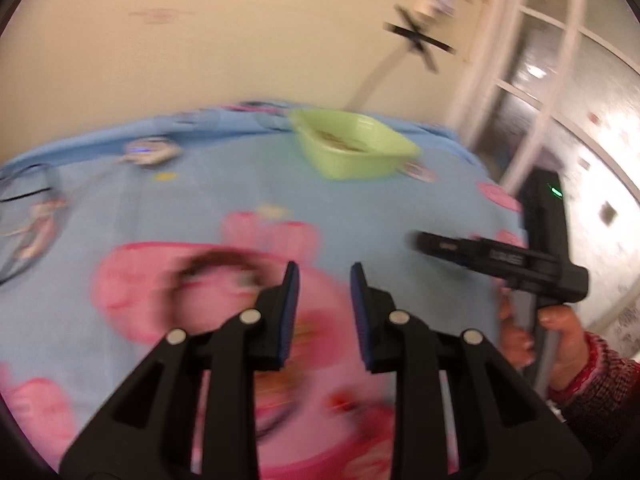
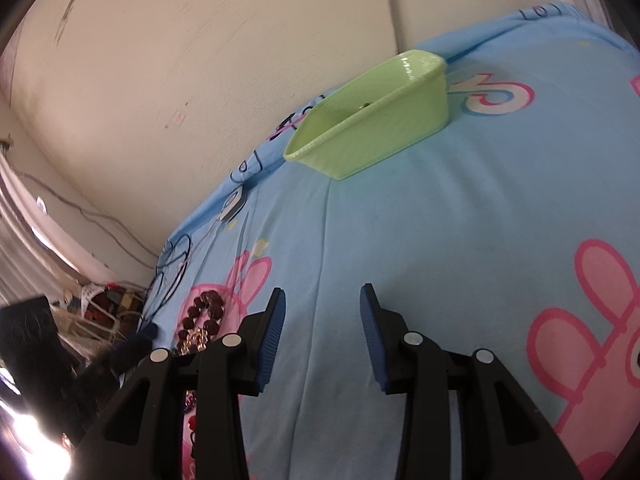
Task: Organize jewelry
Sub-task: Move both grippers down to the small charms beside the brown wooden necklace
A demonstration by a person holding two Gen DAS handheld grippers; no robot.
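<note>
A light green plastic tub stands at the far side of the blue cartoon bedsheet, with gold-brown jewelry inside. It also shows in the right wrist view. A dark red bead necklace with gold beads lies on the sheet left of my right gripper. In the blurred left wrist view it appears as a dark ring just left of my left gripper. My left gripper is open and empty above the sheet. My right gripper is open and empty; it also shows in the left wrist view.
A beige wall runs behind the bed. A white-framed window or door is at the right. Black cables lie on the sheet's left edge. Clutter sits on the floor beyond.
</note>
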